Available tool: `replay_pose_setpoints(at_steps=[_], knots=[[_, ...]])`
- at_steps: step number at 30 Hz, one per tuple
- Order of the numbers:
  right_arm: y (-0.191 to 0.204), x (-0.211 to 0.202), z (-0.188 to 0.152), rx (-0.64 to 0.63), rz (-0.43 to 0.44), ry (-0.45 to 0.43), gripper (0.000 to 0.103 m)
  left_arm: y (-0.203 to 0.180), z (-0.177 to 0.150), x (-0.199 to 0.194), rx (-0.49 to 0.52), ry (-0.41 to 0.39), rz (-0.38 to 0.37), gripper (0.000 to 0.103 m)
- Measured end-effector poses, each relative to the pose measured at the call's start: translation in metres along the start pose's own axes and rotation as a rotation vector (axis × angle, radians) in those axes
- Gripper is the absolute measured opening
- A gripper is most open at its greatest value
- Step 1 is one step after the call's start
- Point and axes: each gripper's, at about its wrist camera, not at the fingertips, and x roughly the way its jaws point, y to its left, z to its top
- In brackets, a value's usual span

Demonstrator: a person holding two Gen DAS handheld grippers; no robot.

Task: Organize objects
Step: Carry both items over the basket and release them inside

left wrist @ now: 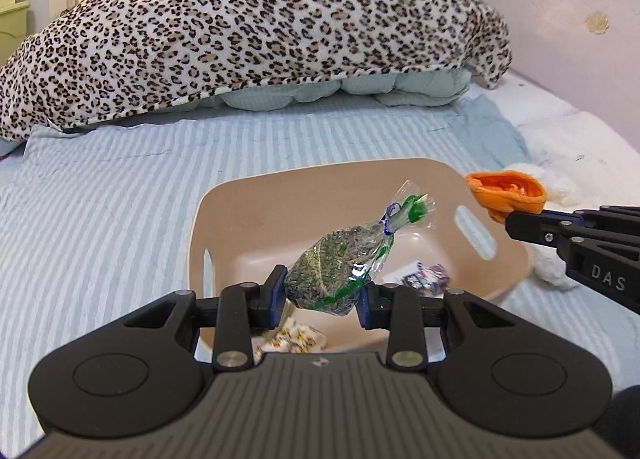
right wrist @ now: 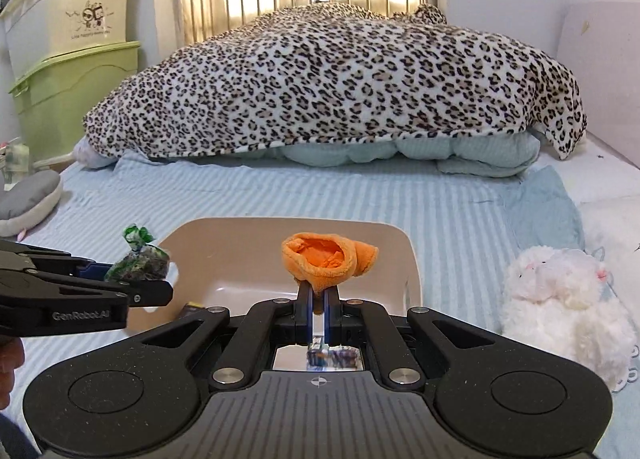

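Note:
A beige plastic basin [left wrist: 320,187] [right wrist: 248,243] sits on the striped bed sheet. My left gripper [left wrist: 322,293] is shut on a clear cellophane bag of green dried herbs [left wrist: 340,259], held up above the basin. The same bag [right wrist: 140,257] shows at the left in the right wrist view. My right gripper [right wrist: 318,295] is shut on a small orange plush piece [right wrist: 326,259], lifted over the basin's middle; in the left wrist view that orange piece [left wrist: 506,191] hangs beyond the basin's right rim. Small printed packets [left wrist: 424,279] [left wrist: 292,339] lie in the basin's bottom.
A white fluffy plush toy [right wrist: 560,299] lies on the bed right of the basin. A leopard-print blanket [right wrist: 340,87] over a pale quilt fills the far half of the bed. Stacked storage boxes [right wrist: 68,39] stand at the left; a grey slipper-like item [right wrist: 28,199] lies there too.

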Motion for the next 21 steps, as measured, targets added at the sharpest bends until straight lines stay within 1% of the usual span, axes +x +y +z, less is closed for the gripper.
replay_pose_setpoints(at_steps=[3,7,11,14,15,16,17,18,19,20,21], knots=[[-0.001,0.017,0.001,-0.006,-0.009,0.023,0.004,-0.002,0.003,0.023,0.006,0.03,0.024,0.036],[0.0,0.039,-0.003,-0.008,-0.016,0.073,0.004,-0.003,0.003,0.055,-0.001,0.095,0.042,0.036],[0.001,0.063,-0.009,-0.009,-0.017,0.156,0.005,-0.004,-0.002,0.08,-0.003,0.172,0.053,0.037],[0.001,0.078,-0.013,-0.014,-0.014,0.232,0.009,-0.005,-0.007,0.093,-0.008,0.234,0.055,0.039],[0.001,0.082,-0.013,-0.009,-0.011,0.255,0.013,-0.004,-0.008,0.094,-0.014,0.243,0.059,0.04],[0.001,0.083,-0.013,-0.003,-0.007,0.263,0.021,-0.004,-0.009,0.095,-0.021,0.254,0.063,0.045],[0.001,0.083,-0.014,-0.004,-0.008,0.27,0.031,-0.003,-0.009,0.095,-0.032,0.265,0.068,0.055],[0.002,0.081,-0.014,-0.007,-0.008,0.272,0.043,-0.002,-0.009,0.093,-0.042,0.267,0.068,0.061],[0.003,0.079,-0.014,-0.009,-0.016,0.267,0.049,0.0,-0.009,0.089,-0.049,0.258,0.065,0.07],[0.003,0.074,-0.013,-0.014,-0.028,0.254,0.058,-0.001,-0.008,0.085,-0.052,0.242,0.066,0.072],[0.004,0.069,-0.012,-0.02,-0.034,0.24,0.061,0.0,-0.007,0.08,-0.051,0.229,0.069,0.072]])
